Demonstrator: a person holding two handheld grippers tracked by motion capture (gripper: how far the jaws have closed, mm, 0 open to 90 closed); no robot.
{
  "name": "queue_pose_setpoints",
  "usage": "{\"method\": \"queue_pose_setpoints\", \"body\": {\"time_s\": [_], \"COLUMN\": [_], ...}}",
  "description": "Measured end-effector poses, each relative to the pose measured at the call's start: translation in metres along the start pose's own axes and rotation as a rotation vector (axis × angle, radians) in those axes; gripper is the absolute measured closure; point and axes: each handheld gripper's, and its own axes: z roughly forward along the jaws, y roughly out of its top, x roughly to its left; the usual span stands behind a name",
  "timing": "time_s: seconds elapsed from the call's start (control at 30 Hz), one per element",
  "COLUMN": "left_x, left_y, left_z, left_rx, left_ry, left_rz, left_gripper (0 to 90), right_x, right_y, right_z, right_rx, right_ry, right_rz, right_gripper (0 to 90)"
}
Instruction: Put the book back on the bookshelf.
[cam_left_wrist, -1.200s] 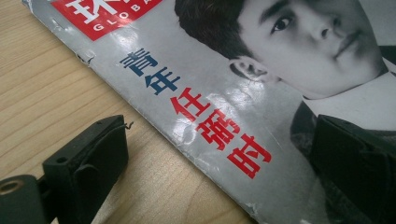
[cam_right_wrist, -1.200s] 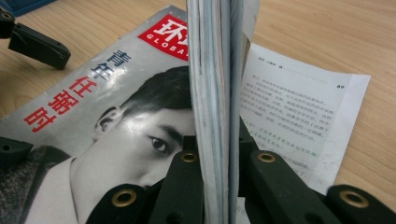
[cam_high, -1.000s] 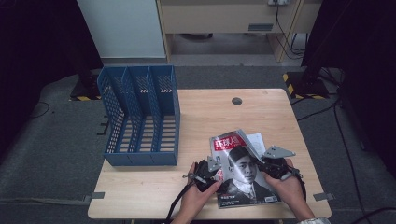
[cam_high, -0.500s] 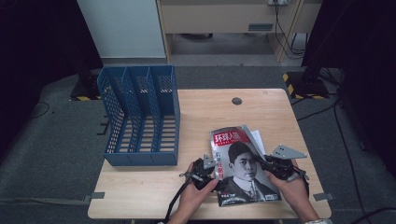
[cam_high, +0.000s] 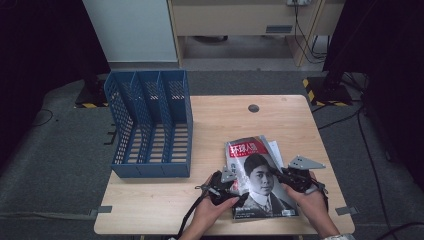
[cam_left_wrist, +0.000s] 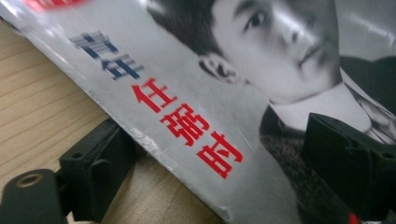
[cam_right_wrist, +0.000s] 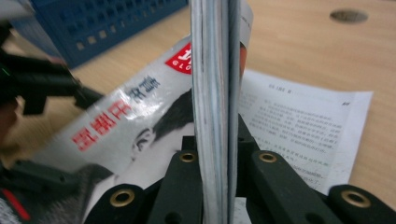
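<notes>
A magazine (cam_high: 260, 182) with a portrait cover lies near the table's front right. My right gripper (cam_high: 295, 176) is shut on its right edge; in the right gripper view the pages (cam_right_wrist: 215, 93) stand edge-on, pinched between the two jaws of that gripper (cam_right_wrist: 217, 154). My left gripper (cam_high: 223, 184) sits at the magazine's left edge, open. In the left gripper view one jaw is under that edge on the wood, the other over the cover (cam_left_wrist: 196, 107). A blue file rack (cam_high: 150, 125) with three slots stands at the table's left.
White printed sheets (cam_high: 274, 149) stick out from under the magazine (cam_right_wrist: 303, 126). A round cable hole (cam_high: 253, 108) lies at the back of the wooden table (cam_high: 220, 120). Cables and dark stands sit on the floor around it.
The magazine has turned slightly and its top edge sits a little farther back. Both grippers stay at its two sides, the right one shifting slightly.
</notes>
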Motion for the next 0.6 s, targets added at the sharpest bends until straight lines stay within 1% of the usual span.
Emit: {"method": "queue_pose_setpoints", "body": {"time_s": [0.03,0.07,0.1,0.13,0.17,0.27,0.3,0.33,0.4,0.43,0.47,0.5,0.53,0.57,0.6], "left_x": [-0.002,-0.002,-0.003,-0.003,-0.004,-0.004,-0.004,-0.004,-0.004,-0.005,-0.005,-0.005,-0.005,-0.005,-0.005], "left_y": [0.000,-0.001,-0.001,-0.001,-0.001,-0.001,-0.002,-0.002,-0.002,-0.002,-0.002,-0.002,-0.002,-0.002,-0.002], "left_z": [0.000,0.000,0.000,0.000,-0.001,-0.001,-0.002,-0.002,-0.002,-0.002,-0.002,-0.002,-0.002,-0.002,-0.002], "left_rx": [0.003,0.005,0.005,0.005,0.004,0.004,0.003,0.003,0.002,0.002,0.002,0.002,0.002,0.003,0.004], "left_ry": [0.014,0.023,0.030,0.030,0.042,0.048,0.053,0.056,0.062,0.062,0.062,0.064,0.064,0.065,0.066], "left_rz": [0.016,0.022,0.026,0.026,0.029,0.031,0.034,0.035,0.036,0.037,0.037,0.039,0.039,0.041,0.042], "left_gripper": [11.9,13.0,14.3,15.3,16.4,19.0,20.0,20.9,22.4,22.5,22.6,22.6,22.6,22.6,22.6], "right_x": [0.002,0.003,0.003,0.003,0.001,0.000,-0.001,-0.001,-0.002,-0.003,-0.003,-0.005,-0.005,-0.009,-0.012], "right_y": [-0.004,-0.006,-0.007,-0.007,-0.007,-0.009,-0.011,-0.012,-0.012,-0.013,-0.013,-0.013,-0.013,-0.014,-0.014], "right_z": [0.006,0.009,0.010,0.010,0.011,0.011,0.013,0.014,0.016,0.017,0.017,0.018,0.018,0.017,0.016], "right_rx": [0.061,0.083,0.095,0.095,0.101,0.108,0.135,0.145,0.171,0.181,0.181,0.215,0.215,0.229,0.234], "right_ry": [-0.011,-0.020,-0.032,-0.032,-0.033,-0.033,-0.048,-0.059,-0.079,-0.101,-0.101,-0.146,-0.146,-0.180,-0.195], "right_rz": [-0.012,-0.023,-0.031,-0.031,-0.019,-0.007,-0.021,-0.028,-0.015,-0.018,-0.018,-0.019,-0.019,-0.006,0.005], "right_gripper": [85.0,84.0,83.8,83.8,83.6,82.0,76.9,72.5,61.3,54.0,54.0,45.1,45.1,37.3,32.9]}}
